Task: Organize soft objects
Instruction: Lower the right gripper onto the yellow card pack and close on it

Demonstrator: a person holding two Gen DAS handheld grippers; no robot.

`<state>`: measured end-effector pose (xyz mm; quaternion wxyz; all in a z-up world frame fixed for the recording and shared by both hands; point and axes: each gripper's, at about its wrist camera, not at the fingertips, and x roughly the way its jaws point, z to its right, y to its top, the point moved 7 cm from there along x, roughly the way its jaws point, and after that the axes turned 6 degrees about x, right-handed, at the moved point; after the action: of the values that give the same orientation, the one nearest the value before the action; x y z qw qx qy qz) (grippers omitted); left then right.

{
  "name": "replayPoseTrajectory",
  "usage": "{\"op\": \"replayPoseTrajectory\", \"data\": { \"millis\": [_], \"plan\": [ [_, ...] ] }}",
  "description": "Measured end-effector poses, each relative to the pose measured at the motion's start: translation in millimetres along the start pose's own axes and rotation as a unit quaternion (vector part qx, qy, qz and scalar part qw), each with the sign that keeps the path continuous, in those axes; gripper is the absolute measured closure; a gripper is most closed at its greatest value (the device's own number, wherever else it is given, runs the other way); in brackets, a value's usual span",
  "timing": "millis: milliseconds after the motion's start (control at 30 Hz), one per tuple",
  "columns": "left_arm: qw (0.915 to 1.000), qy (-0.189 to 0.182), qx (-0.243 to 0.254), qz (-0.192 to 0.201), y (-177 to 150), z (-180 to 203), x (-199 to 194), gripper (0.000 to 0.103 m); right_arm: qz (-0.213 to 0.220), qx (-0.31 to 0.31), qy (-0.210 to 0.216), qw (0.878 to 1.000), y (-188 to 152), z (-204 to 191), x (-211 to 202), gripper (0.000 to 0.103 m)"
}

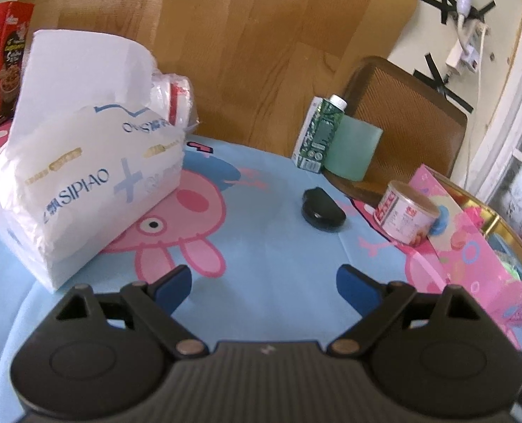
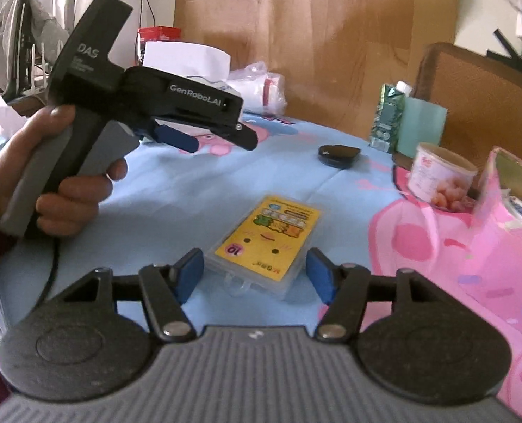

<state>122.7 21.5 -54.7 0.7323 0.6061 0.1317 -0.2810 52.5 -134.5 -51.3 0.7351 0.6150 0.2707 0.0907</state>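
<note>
A white soft tissue pack [image 1: 85, 183] marked SIPIAO stands tilted at the left of the blue cartoon tablecloth [image 1: 268, 239], one sheet sticking up. My left gripper [image 1: 264, 282] is open to the right of it, with only cloth between its blue pads. A flat yellow-labelled pack in clear wrap [image 2: 264, 243] lies on the cloth, its near end between the pads of my right gripper [image 2: 255, 268], which is open; gaps show on both sides. In the right wrist view a hand [image 2: 67, 183] holds the left gripper [image 2: 208, 141] over the table's left side.
A plastic-wrapped white and red bundle [image 1: 173, 95] sits behind the tissue pack, a red box [image 1: 0, 56] at far left. A black case [image 1: 322, 209], green carton [image 1: 317, 134], green cup [image 1: 354, 148], tin [image 1: 405, 215] and pink box [image 1: 472, 246] crowd the right. A chair [image 1: 402, 112] stands behind.
</note>
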Motion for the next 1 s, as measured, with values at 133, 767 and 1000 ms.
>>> {"op": "replayPoseTrajectory", "data": {
  "millis": [133, 767, 1000],
  "plan": [
    [0.9999, -0.006, 0.0, -0.014, -7, 6, -2, 0.01, 0.003, 0.031, -0.03, 0.999, 0, 20, -2, 0.033],
    [0.9872, -0.137, -0.009, -0.081, -23, 82, -22, 0.027, -0.004, 0.054, -0.027, 0.998, 6, 30, 7, 0.027],
    [0.9848, -0.132, 0.017, -0.112, -29, 108, 0, 0.042, 0.007, 0.069, -0.025, 0.997, 6, 32, 3, 0.045]
  ]
}}
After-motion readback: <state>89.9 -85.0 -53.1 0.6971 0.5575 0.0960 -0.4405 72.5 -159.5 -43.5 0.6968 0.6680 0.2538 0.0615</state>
